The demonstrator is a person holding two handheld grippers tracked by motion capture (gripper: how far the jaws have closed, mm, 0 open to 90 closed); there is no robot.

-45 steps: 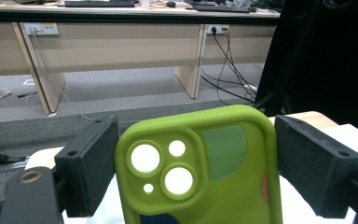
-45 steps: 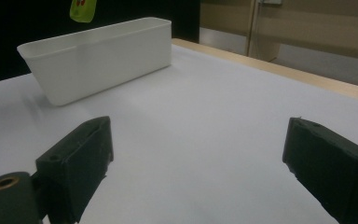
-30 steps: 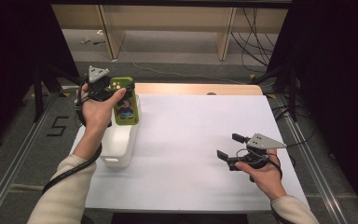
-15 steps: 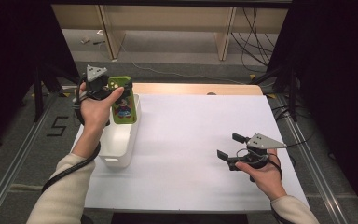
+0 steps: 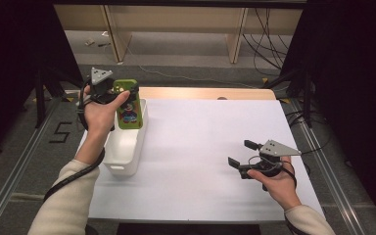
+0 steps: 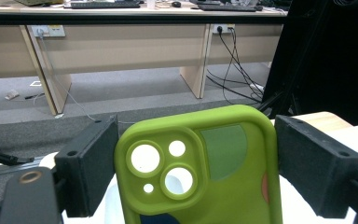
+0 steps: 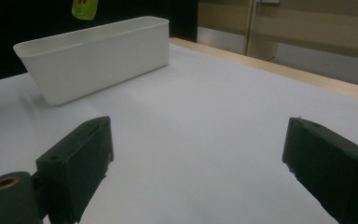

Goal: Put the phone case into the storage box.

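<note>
Green phone case (image 6: pixel 200 168) lifted higher over bin (image 5: pixel 127 147); lower end cut off

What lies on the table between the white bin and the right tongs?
Nothing: in the high view the white tabletop is bare between the white bin and the right tongs. The right gripper view shows the same bare stretch.

White table sheet (image 5: pixel 200 147); wooden desk legs (image 6: pixel 193 70), cables (image 6: pixel 233 56) on grey floor behind.
</note>
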